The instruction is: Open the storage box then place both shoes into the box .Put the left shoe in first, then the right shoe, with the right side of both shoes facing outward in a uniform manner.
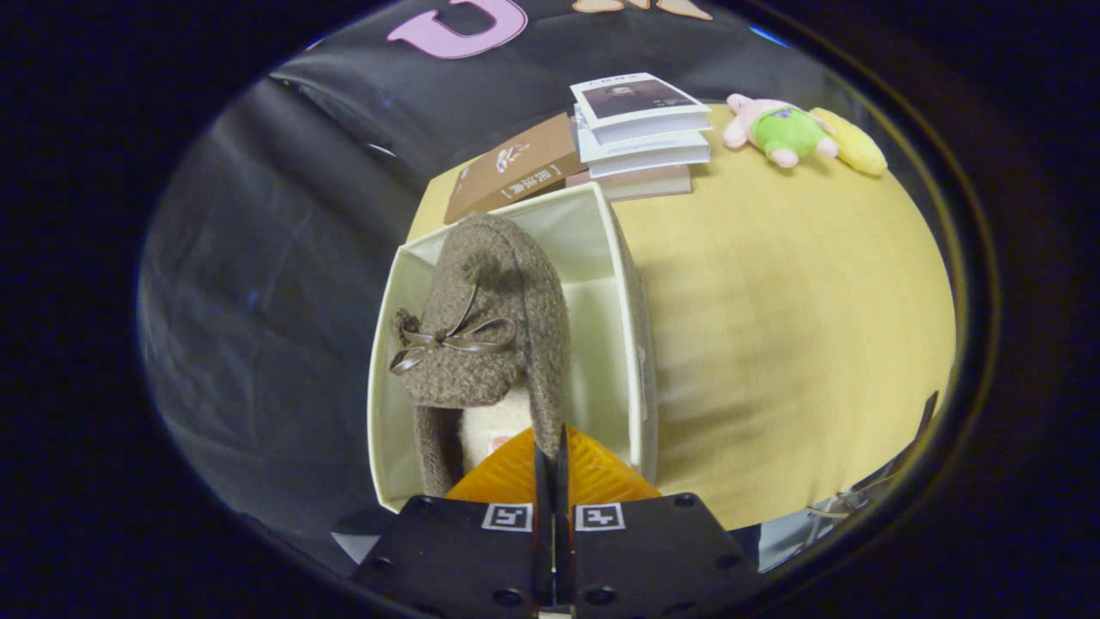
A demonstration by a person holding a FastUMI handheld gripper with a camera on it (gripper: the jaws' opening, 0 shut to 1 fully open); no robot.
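Observation:
A brown fuzzy shoe with a thin leather bow hangs from my gripper, whose fingers are shut on the rim of its heel opening. Its toe points away from me and its pale lining shows just ahead of the fingers. The shoe is inside or just over the open cream storage box, close to the box's left wall; I cannot tell whether it touches the bottom. The box stands on the yellow table at its left edge. The shoe hides much of the box's inside.
Beyond the box lie a brown book and a stack of books. A pink and green plush toy and a yellow plush sit at the table's far side. Right of the box is bare tabletop.

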